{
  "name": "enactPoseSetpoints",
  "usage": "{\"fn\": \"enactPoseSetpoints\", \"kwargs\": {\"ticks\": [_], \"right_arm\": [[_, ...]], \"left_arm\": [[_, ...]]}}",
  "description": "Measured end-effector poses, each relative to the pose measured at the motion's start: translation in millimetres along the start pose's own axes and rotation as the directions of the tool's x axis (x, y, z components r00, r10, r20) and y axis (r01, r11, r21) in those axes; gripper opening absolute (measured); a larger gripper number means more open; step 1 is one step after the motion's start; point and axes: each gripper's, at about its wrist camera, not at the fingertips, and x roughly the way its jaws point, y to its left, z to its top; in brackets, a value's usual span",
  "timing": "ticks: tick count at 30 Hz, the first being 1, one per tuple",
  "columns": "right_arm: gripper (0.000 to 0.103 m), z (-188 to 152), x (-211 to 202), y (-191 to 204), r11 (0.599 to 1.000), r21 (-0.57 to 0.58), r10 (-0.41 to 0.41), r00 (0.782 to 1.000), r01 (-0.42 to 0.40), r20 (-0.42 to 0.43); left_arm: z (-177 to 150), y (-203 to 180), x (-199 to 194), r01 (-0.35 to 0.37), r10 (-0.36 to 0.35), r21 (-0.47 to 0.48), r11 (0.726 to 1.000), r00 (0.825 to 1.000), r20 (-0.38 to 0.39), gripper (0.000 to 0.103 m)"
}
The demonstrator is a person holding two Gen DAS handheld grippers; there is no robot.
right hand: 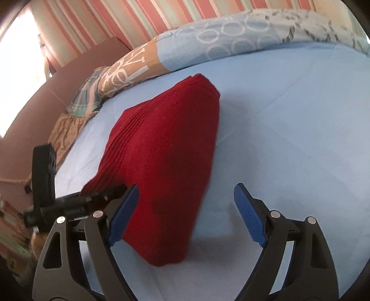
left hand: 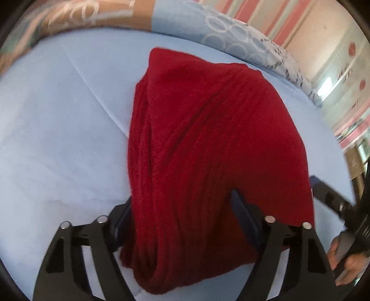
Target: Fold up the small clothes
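Observation:
A dark red knitted garment (left hand: 208, 139) lies on the light blue bed sheet (left hand: 57, 139). In the left wrist view its near end drapes over and between my left gripper's (left hand: 182, 208) jaws, which stand wide apart with the bunched knit lifted on them. The garment also shows in the right wrist view (right hand: 166, 162), raised in a ridge. My right gripper (right hand: 185, 208) is open, its blue pads (right hand: 249, 217) apart; the left pad (right hand: 122, 217) is next to the cloth's near edge. The left gripper shows at the left of the right wrist view (right hand: 69, 203).
A patterned blue and tan duvet (right hand: 208, 41) lies bunched along the far side of the bed. A striped pink wall (right hand: 138, 18) and a bright window (right hand: 18, 58) are behind. The right gripper's body and the hand (left hand: 346, 261) show at the right edge of the left wrist view.

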Motion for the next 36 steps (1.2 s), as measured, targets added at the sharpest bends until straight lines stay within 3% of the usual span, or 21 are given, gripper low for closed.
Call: {"fn": "enactPoseSetpoints", "kwargs": {"ticks": [4,9,13,14,15,17,22,25,28,32,36], "right_arm": [[0.085,5.2,17.0,-4.9,0.994,0.065,0.095,0.995,-0.092,-0.043],[0.085,3.2,37.7,-11.4,0.985,0.119,0.137,0.985,-0.125,-0.102],[0.084,2.6,48.0,-14.1,0.980,0.145,0.150,0.983,-0.134,-0.102],[0.082,3.3,48.5,-12.5,0.981,0.136,0.150,0.984,-0.136,-0.098],[0.073,4.1,49.2,-9.6,0.981,0.125,0.160,0.983,-0.148,-0.095],[0.069,4.4,50.3,-7.4,0.985,0.113,0.138,0.986,-0.128,-0.092],[0.045,3.2,46.2,-4.8,0.992,0.069,0.109,0.990,-0.103,-0.085],[0.038,6.7,43.6,6.2,0.998,0.013,0.065,0.995,-0.065,-0.076],[0.033,9.2,32.5,15.2,0.998,-0.051,0.030,0.999,-0.031,-0.025],[0.031,11.4,11.9,13.6,0.995,-0.098,0.000,0.999,0.003,0.038],[0.031,7.1,-25.6,-7.5,0.992,-0.124,-0.021,0.996,0.031,0.084]], "left_arm": [[-8.9,-12.4,-3.7,-0.079,0.075,0.098,0.992,0.996,0.045,0.070],[-16.1,-19.7,-4.6,-0.142,0.128,0.178,0.974,0.988,0.088,0.068],[-11.0,-13.0,1.7,-0.110,0.101,0.133,0.985,0.992,0.075,0.068],[-10.4,-12.9,2.8,-0.101,0.092,0.123,0.987,0.993,0.074,0.068],[-8.8,-12.8,3.9,-0.093,0.084,0.116,0.989,0.994,0.075,0.067],[-7.2,-13.7,5.0,-0.089,0.080,0.115,0.989,0.994,0.078,0.066],[-0.2,-16.8,4.1,-0.075,0.066,0.104,0.992,0.994,0.088,0.054],[2.2,-25.8,2.7,-0.097,0.085,0.118,0.988,0.991,0.102,0.045],[5.6,-30.9,-5.6,-0.082,0.069,0.105,0.991,0.990,0.120,0.033],[6.2,-50.3,-10.8,-0.066,0.052,0.107,0.992,0.990,0.135,0.029],[-0.6,-93.8,-22.9,-0.052,0.024,0.163,0.985,0.986,0.167,0.029]]}}
